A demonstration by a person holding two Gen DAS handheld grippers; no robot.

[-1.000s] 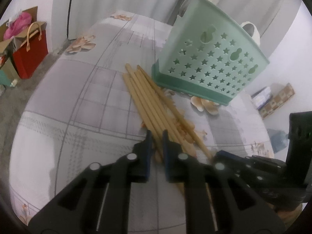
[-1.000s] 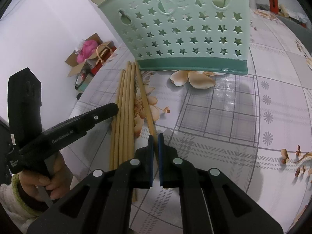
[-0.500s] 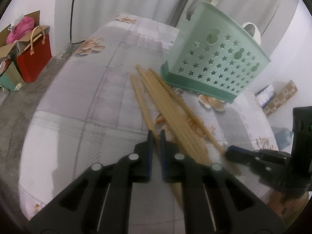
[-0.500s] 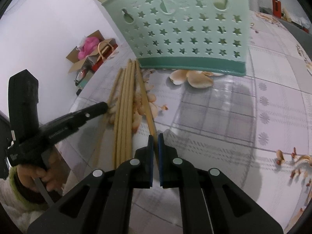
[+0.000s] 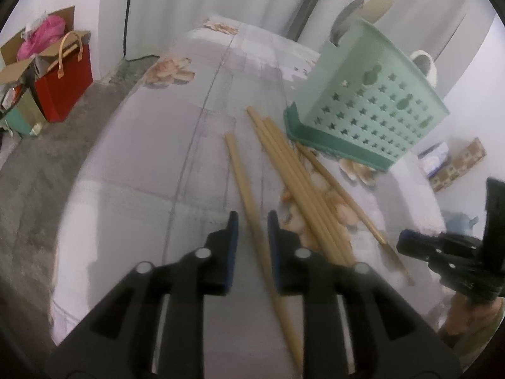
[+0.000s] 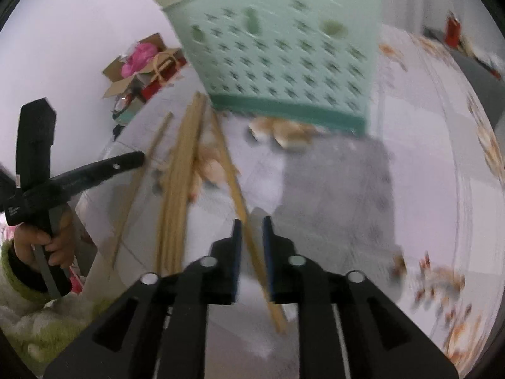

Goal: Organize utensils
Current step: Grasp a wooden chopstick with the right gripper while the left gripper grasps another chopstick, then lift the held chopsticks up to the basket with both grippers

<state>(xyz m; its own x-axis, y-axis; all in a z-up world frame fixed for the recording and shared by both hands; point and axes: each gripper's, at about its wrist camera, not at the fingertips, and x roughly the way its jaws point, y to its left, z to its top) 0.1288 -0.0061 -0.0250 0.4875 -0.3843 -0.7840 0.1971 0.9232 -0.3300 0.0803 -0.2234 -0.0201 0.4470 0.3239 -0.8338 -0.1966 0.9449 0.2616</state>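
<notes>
On table (image 5: 151,164), tan chopsticks (image 5: 293,177) fanned beside green basket (image 5: 366,107), both fingers apart.

The light is soft and even, not very bright. The right wrist picture is smeared, so the green basket (image 6: 284,53) looks fuzzy. Both pictures bend round with black corners.
</notes>
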